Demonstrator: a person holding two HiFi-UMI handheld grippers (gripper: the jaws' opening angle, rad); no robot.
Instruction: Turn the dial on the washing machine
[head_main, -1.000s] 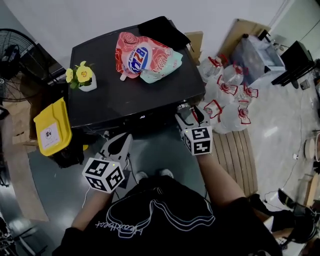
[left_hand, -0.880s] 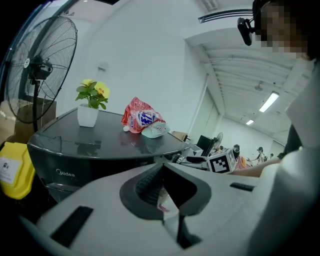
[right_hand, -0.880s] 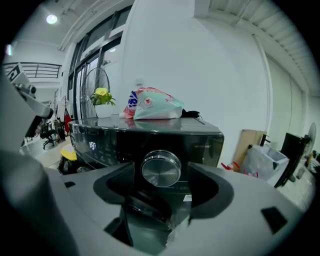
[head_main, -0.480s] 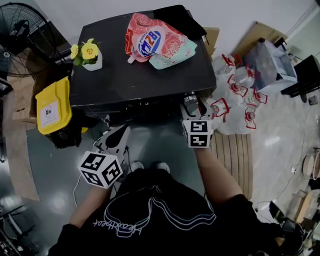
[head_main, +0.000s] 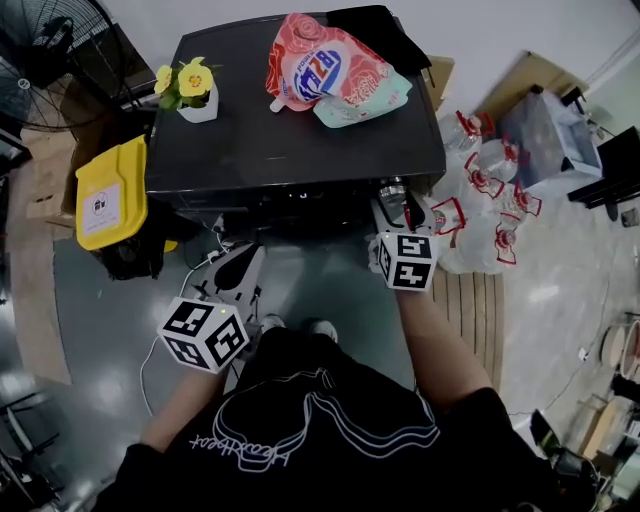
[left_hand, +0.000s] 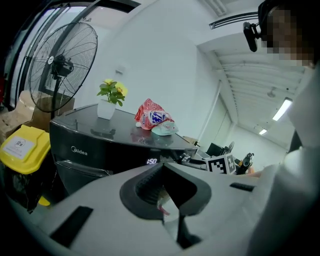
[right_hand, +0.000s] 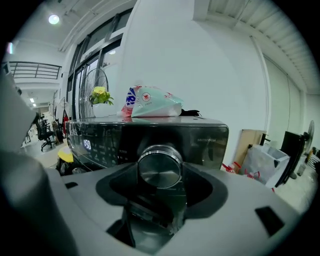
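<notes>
The black washing machine (head_main: 290, 150) stands in front of me, its silver dial (head_main: 392, 190) at the right end of the front panel. My right gripper (head_main: 397, 207) reaches the dial. In the right gripper view the round dial (right_hand: 160, 166) sits between the jaws, which touch it on both sides. My left gripper (head_main: 243, 270) hangs lower at the left, away from the machine, shut with nothing in it. From the left gripper view the lit display (left_hand: 152, 161) shows on the machine's front.
A red detergent pouch (head_main: 335, 70), a potted yellow flower (head_main: 195, 90) and a black cloth (head_main: 380, 25) lie on the machine's top. A yellow bin (head_main: 110, 195) and a fan (head_main: 50, 60) stand at the left. Water bottles (head_main: 490, 200) and a wooden pallet (head_main: 470, 310) are at the right.
The head view has shifted, so the machine sits higher and more to the right. The right gripper stays at the dial. The left gripper has hardly moved.
</notes>
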